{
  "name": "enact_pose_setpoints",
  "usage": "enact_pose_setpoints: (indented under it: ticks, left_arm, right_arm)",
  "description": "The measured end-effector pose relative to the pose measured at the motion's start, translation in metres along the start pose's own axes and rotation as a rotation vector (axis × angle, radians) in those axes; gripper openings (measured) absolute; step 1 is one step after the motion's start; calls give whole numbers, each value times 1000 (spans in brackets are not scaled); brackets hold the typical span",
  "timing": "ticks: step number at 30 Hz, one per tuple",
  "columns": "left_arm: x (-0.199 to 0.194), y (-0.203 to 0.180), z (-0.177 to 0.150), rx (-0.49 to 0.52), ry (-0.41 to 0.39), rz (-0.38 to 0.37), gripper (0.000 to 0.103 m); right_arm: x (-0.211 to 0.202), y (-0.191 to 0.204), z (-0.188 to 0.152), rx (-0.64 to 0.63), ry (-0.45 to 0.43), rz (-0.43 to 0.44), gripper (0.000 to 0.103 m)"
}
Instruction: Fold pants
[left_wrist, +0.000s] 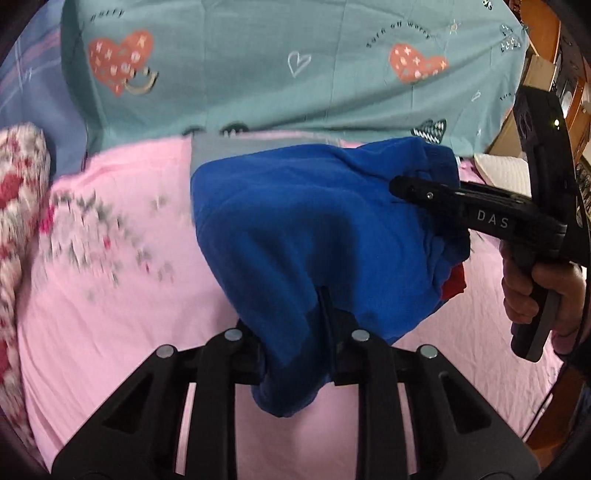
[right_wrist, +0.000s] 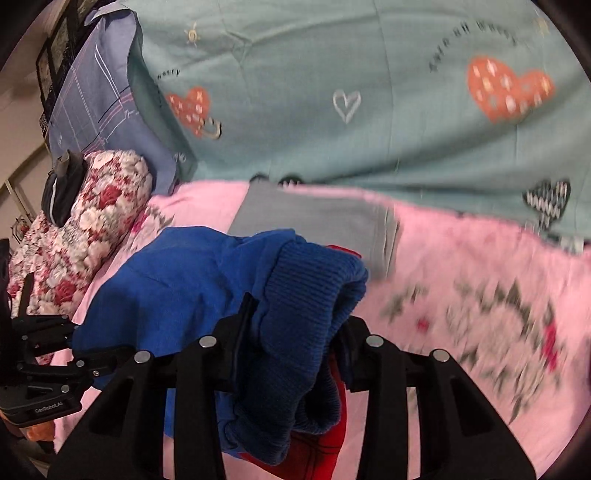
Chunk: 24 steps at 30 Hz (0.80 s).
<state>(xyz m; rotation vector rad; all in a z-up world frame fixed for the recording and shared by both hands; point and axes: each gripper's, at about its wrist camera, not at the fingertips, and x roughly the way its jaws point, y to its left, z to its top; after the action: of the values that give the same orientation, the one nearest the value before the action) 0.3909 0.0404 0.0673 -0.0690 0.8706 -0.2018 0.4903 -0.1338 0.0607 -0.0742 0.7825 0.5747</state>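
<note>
The left hand-held gripper (left_wrist: 295, 354) pinches a fold of the blue pants (left_wrist: 295, 221); the right hand-held gripper (right_wrist: 291, 354) clamps their ribbed waistband (right_wrist: 310, 295). The pants hang between both, lifted above the pink bedsheet (left_wrist: 110, 314). Beyond lie a folded grey garment (right_wrist: 314, 218) and a teal heart-print quilt (right_wrist: 295, 55).

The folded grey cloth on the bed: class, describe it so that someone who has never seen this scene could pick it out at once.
Start at the pink floral bedsheet, where it meets the teal quilt printed with hearts. The folded grey cloth lies flat there, just behind the blue pants. It alone is plain grey, with no print.
</note>
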Motion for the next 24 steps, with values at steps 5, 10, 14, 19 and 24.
enact_pose_setpoints:
  ticks: [5, 10, 14, 19, 24]
  left_arm:
    - [22, 11, 56, 10, -55, 35, 23]
    - [71, 36, 96, 25, -65, 80, 23]
    - [108, 49, 115, 33, -62, 111, 23]
    - [144, 61, 121, 7, -28, 126, 23]
    - [175, 65, 113, 33, -9, 128, 27]
  right_arm:
    - [36, -11, 54, -17, -43, -29, 39]
    - [85, -19, 89, -48, -40, -63, 39]
    - [126, -32, 106, -26, -2, -77, 39]
    - [169, -45, 113, -25, 61, -80, 39]
    - [207, -67, 102, -21, 105, -72, 43]
